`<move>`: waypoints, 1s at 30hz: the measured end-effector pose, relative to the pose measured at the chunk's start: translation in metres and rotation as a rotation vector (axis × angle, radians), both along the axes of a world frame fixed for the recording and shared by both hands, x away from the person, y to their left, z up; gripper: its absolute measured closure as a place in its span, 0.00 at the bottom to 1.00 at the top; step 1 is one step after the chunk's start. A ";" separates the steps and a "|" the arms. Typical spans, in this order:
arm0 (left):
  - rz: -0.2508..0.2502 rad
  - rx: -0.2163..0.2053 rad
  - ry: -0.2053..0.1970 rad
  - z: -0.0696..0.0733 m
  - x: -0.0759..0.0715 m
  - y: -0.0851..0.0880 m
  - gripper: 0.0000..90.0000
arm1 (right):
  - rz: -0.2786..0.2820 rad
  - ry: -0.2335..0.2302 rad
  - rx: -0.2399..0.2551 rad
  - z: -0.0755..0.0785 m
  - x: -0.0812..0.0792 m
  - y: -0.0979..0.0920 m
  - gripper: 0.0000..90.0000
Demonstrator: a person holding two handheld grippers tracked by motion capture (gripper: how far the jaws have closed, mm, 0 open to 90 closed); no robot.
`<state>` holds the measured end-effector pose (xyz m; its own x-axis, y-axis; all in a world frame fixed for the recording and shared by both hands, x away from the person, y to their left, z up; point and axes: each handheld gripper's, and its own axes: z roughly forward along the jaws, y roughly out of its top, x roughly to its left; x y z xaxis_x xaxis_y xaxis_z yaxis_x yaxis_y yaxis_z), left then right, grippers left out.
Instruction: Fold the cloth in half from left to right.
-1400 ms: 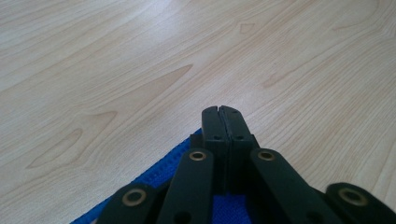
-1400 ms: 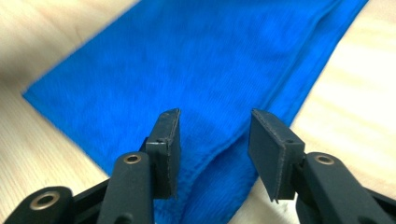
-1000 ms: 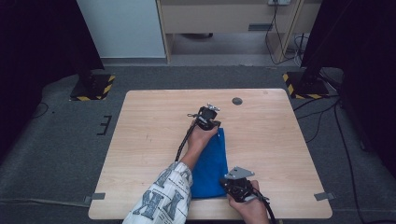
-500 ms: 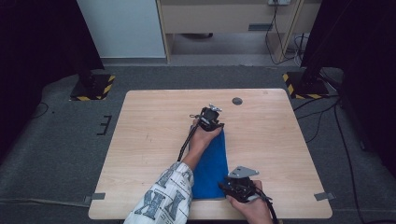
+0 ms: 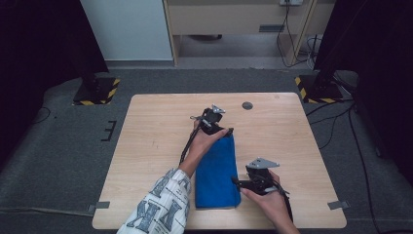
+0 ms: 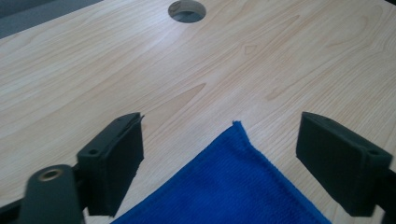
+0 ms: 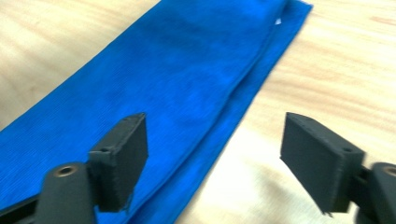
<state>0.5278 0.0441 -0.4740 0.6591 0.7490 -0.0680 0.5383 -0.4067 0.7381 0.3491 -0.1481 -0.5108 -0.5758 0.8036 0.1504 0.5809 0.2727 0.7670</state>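
Observation:
A blue cloth [image 5: 216, 173] lies folded in a long strip on the wooden table [image 5: 156, 146]. My left gripper [image 5: 219, 126] hovers at its far end. Its jaws have just been opening; they stand open above the cloth's corner [image 6: 233, 186] and press on nothing [image 6: 222, 126]. My right gripper [image 5: 237, 181] sits just off the cloth's near right edge and points left at it. Its jaws have also just been opening and stand open [image 7: 215, 121] over the folded edge [image 7: 163, 79], clear of it.
A round cable hole [image 5: 247, 105] sits in the table beyond the left gripper [image 6: 187, 9]. Two dark stands with yellow-and-black striped bases [image 5: 95, 92] [image 5: 316, 90] flank the table's far corners on the grey floor.
Both grippers have opened and no longer pinch the cloth. The right hand has drawn to the right, off the cloth's edge. The left hand has lifted slightly.

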 end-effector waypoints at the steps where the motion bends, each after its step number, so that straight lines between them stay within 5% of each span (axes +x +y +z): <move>1: -0.001 -0.001 0.001 0.001 -0.001 0.002 0.13 | -0.005 0.000 0.001 -0.001 0.004 -0.001 0.22; 11: 0.006 0.007 -0.021 0.003 -0.012 0.033 0.08 | -0.026 0.004 0.023 -0.007 0.045 0.000 0.13; 22: 0.040 0.038 -0.034 0.000 -0.015 0.064 0.09 | -0.023 0.007 -0.030 -0.001 0.079 0.015 0.15; 30: 0.073 0.015 -0.001 -0.008 -0.013 0.084 0.11 | -0.031 0.006 -0.020 0.005 0.102 0.016 0.19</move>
